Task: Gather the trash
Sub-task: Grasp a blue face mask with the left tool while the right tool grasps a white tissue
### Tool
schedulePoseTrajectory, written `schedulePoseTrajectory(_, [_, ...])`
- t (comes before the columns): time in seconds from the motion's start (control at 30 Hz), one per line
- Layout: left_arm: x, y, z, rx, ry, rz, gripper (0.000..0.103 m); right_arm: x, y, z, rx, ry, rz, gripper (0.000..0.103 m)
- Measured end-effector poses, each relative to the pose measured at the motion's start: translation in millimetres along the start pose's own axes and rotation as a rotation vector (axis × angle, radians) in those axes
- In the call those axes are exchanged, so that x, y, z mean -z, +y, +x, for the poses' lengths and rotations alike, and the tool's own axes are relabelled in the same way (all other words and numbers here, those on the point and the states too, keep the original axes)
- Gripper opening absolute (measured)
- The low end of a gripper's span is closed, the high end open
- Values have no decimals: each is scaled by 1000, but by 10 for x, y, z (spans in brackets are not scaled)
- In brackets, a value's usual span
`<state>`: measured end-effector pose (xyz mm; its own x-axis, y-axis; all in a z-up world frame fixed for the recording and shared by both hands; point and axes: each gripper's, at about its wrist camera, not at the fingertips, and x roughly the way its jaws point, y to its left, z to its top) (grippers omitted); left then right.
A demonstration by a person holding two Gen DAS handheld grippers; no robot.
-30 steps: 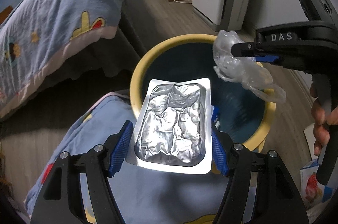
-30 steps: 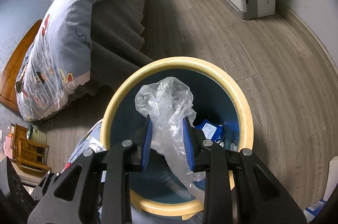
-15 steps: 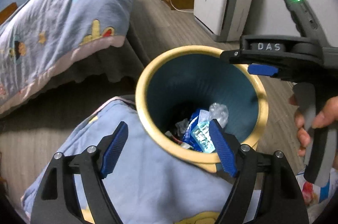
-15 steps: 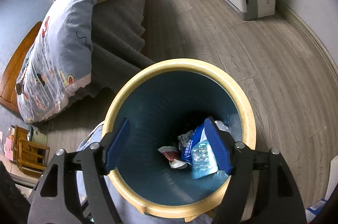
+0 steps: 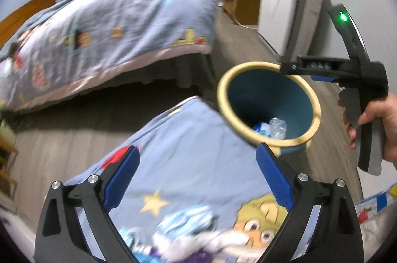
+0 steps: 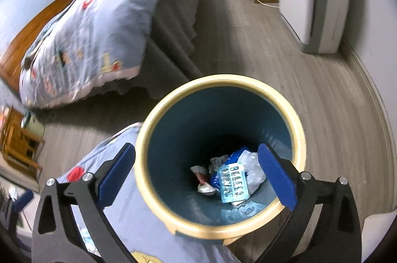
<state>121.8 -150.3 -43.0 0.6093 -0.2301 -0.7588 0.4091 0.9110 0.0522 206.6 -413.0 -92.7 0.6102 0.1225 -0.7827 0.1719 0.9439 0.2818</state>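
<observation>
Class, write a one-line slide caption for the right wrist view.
Right gripper, jaws opening and empty, above the bin holding a blister pack and wrappers.

Upright round bin, cream rim, dark teal inside, on grey wood floor beside a blue quilt; at its bottom, pale blister pack, crumpled clear plastic, blue wrapper

Teal bin, cream rim

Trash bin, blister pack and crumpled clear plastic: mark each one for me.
trash bin (image 6: pixel 158 139): right wrist view, on its yellow rim, left side.
blister pack (image 6: pixel 233 182): right wrist view, middle of the light-blue sheet.
crumpled clear plastic (image 5: pixel 278 126): left wrist view, middle of the wad in the bin.
</observation>
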Motion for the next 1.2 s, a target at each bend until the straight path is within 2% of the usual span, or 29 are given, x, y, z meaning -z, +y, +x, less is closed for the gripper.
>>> schedulePoseTrajectory(0.2, [332,522,-526,-93,-15,-106,94,148,526,-227,-71,10,-123,97])
schedulePoseTrajectory(0.4, [760,918,-826,-179,2,-161,95,403,1083,-433,-111,33,-240,97])
schedulePoseTrajectory(0.57, [1037,1234,-763,-248,50,-184,95,788,1500,-428,-148,101,-312,97])
schedulePoseTrajectory(0.7, [1172,1436,-629,-285,102,-209,95,1119,1739,-335,-168,166,-321,97])
schedulePoseTrajectory(0.8, [1245,1545,-518,-250,144,-247,95,1335,1900,-299,-167,184,-364,96])
schedulePoseTrajectory(0.87, [1288,1568,-458,-240,164,-249,95,1465,1985,-274,-167,198,-396,90])
schedulePoseTrajectory(0.93, [1331,1590,-385,-234,190,-246,94,1563,2045,-209,-179,239,-417,78])
schedulePoseTrajectory(1.0, [1362,1606,-302,-219,220,-258,92,1663,2097,-129,-190,277,-440,72])
schedulePoseTrajectory(1.13, [1438,1627,-92,-143,300,-308,67,1807,2182,-15,-217,331,-501,63])
schedulePoseTrajectory(1.2, [1454,1595,-16,-126,326,-304,61,1878,2230,20,-225,350,-535,60])
